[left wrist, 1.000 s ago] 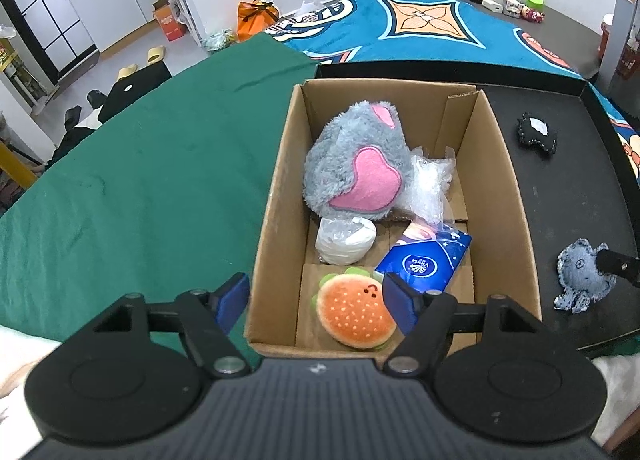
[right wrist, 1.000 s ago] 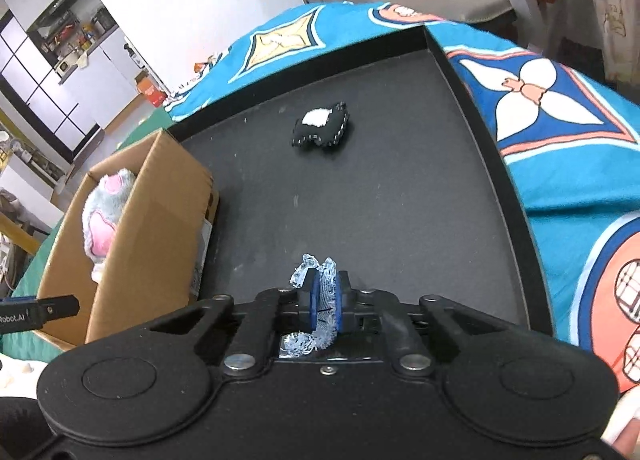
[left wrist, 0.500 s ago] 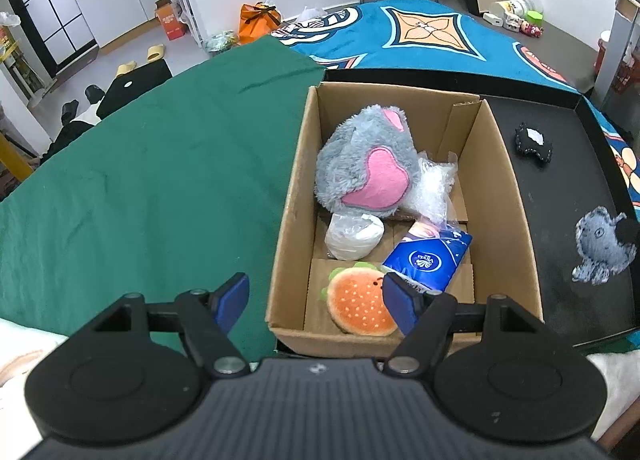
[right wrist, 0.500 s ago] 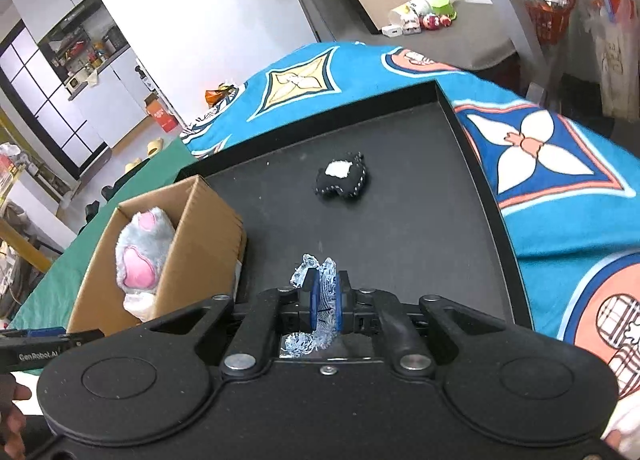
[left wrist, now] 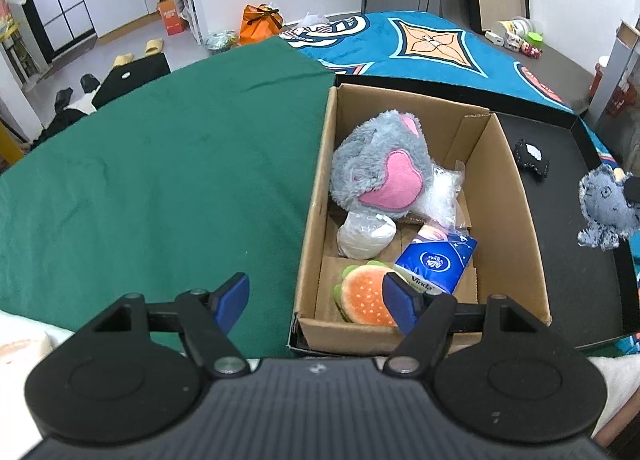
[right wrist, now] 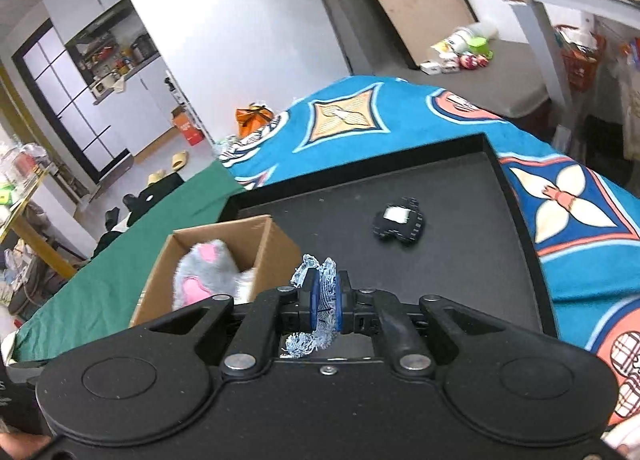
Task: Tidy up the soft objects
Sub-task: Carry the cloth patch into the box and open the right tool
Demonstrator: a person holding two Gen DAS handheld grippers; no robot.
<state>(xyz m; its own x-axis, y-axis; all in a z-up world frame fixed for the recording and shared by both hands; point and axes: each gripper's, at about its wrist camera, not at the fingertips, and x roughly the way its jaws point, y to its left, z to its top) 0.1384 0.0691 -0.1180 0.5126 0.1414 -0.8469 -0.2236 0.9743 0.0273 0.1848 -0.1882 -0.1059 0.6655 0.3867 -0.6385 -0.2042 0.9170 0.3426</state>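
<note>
A: The denim toy [right wrist: 316, 300] is pinched flat between the pressed-together jaws of the right gripper [right wrist: 323, 302], frayed edges sticking out above and below. A second ago it sat low over the black tray [right wrist: 440, 260]; now it hangs clear of the tray floor, with the cardboard box [left wrist: 516, 220] at the tray's left end sliding under the view.

B: So it's lifted and on its way to the box?

A: That's my reading. From the left wrist camera the toy [left wrist: 606, 206] floats at the far right edge of the view, above the tray's right side, not yet over the box. The box already holds a grey plush [left wrist: 380, 172], a burger plush [left wrist: 366, 296], a tissue pack [left wrist: 436, 260], a white wrapped bundle [left wrist: 364, 234] and a clear plastic bag [left wrist: 444, 192].

B: And the left gripper [left wrist: 316, 298]?

A: Jaws spread wide with nothing between them, hovering near the box's near-left corner, over the green cloth [left wrist: 160, 180]. Its view has drifted a little; the box sits further right than before.

B: Anything left out?

A: One black felt piece [right wrist: 398, 220] lies alone mid-tray, untouched in all views.

B: What's unclear?

A: The right gripper is cut off in the left view, only a dark tip showing by the toy. The toy's shape is hard to read, and the box floor under the grey plush is hidden.
</note>
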